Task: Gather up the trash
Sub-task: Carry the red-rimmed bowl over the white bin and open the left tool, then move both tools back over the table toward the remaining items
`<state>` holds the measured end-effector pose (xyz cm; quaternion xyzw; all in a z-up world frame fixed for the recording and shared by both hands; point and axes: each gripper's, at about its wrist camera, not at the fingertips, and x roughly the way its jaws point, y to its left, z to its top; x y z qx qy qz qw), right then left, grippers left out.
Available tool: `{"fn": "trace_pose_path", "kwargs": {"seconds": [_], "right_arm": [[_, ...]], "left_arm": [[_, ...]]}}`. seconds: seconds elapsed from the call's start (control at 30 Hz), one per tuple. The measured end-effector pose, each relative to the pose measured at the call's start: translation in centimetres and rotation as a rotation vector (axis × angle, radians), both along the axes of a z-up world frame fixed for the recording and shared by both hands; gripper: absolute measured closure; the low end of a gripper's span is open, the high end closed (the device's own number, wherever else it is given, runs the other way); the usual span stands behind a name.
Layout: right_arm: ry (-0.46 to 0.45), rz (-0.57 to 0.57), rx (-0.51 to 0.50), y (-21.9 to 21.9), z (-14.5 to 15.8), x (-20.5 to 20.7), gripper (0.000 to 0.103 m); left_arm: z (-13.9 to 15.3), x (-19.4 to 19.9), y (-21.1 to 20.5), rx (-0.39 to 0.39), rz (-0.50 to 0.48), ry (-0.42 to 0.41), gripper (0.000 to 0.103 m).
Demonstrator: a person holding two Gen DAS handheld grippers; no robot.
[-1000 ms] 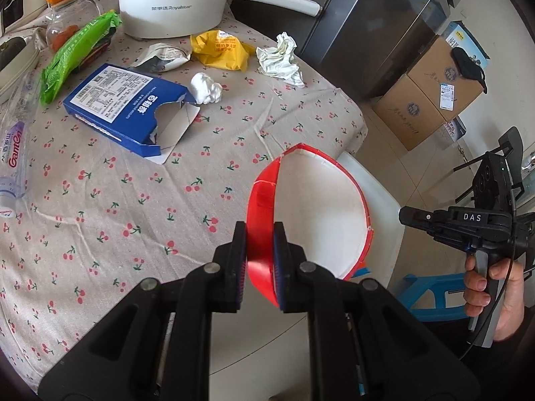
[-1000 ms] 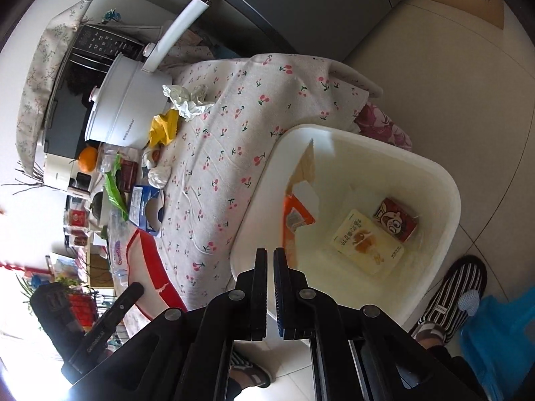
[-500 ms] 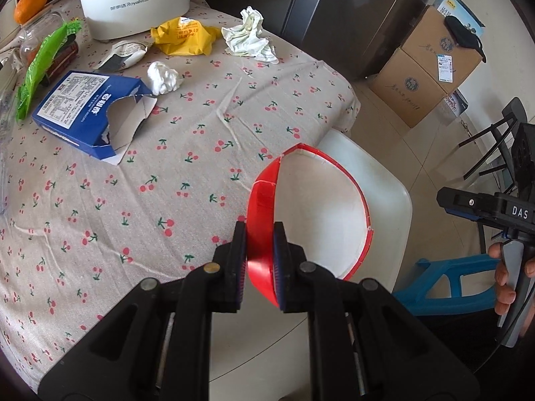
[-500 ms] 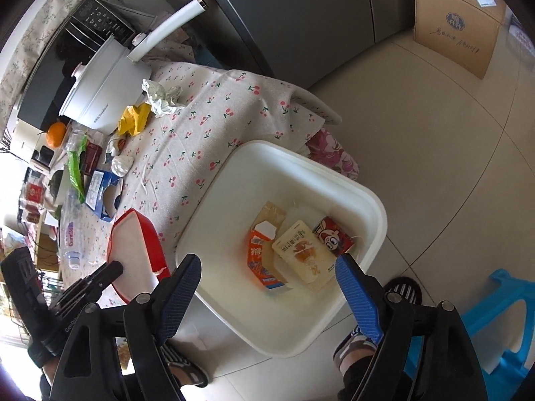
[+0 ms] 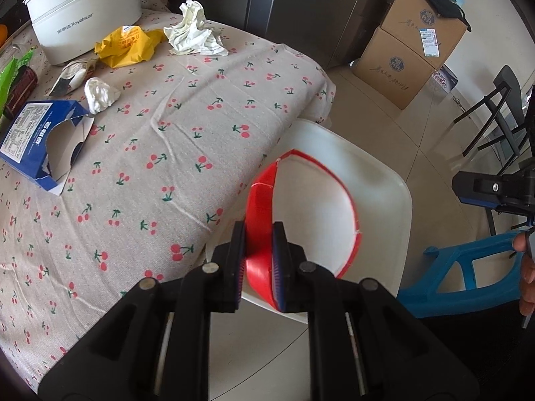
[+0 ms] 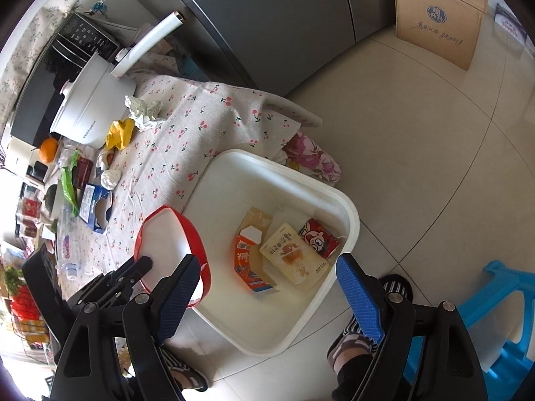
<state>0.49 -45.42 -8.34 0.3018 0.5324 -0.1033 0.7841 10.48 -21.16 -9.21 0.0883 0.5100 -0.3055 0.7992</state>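
Note:
My left gripper is shut on the rim of a red paper bowl with a white inside, held over the near edge of the white trash bin. The bowl also shows in the right wrist view, over the bin's left rim. My right gripper is open and empty above the bin. In the bin lie an orange carton, a pale pouch and a red packet. On the table lie a blue box, a white tissue ball, a yellow wrapper and crumpled paper.
A cherry-print cloth covers the table beside the bin. A white cooking pot stands at the back. Cardboard boxes and a dark fridge stand behind. A blue stool is on the floor at right.
My left gripper has carried the red bowl from over the table to over the bin's edge. My right gripper has opened from shut and swung above the bin.

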Motion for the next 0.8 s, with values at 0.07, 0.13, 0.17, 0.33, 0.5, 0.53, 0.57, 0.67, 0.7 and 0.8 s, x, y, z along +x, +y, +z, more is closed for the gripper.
{"fn": "trace_pose_path", "kwargs": {"seconds": [0.07,0.13,0.17,0.33,0.5,0.53,0.57,0.67,0.7,0.8], "right_arm": [[-0.004,-0.003,-0.007,0.0,0.1,0.0,0.018],[-0.006,-0.008,-0.015,-0.2,0.3,-0.1,0.018],[-0.008,-0.010,-0.019,-0.2,0.3,0.0,0.018],[-0.017,-0.011,-0.022,-0.1,0.6,0.1,0.018],[-0.027,0.009,-0.044,0.8,1.1,0.5,0.018],[-0.029,0.015,-0.051,1.1,1.2,0.6,0.018],[-0.032,0.020,-0.058,1.3,1.3,0.8,0.018],[-0.049,0.040,-0.080,2.4,1.9,1.3,0.018],[-0.054,0.047,-0.090,2.8,2.1,1.5,0.018],[-0.058,0.075,-0.140,4.2,2.6,2.3,0.014]], "left_arm": [[0.5,-0.1,0.0,-0.004,-0.012,-0.022,0.074],[1.1,-0.2,0.3,0.004,-0.014,-0.053,0.059],[1.3,-0.2,0.5,0.008,-0.010,-0.067,0.051],[2.3,0.3,2.3,0.002,0.031,-0.085,0.036],[3.1,0.5,4.6,0.003,0.086,-0.096,0.018],[3.3,0.6,5.1,0.004,0.097,-0.096,0.017],[3.5,0.7,5.6,0.008,0.110,-0.098,0.016],[3.8,0.9,7.3,0.025,0.155,-0.107,0.008],[3.9,1.0,7.9,0.032,0.174,-0.111,0.006],[4.3,1.3,9.8,0.035,0.214,-0.119,0.005]]}}
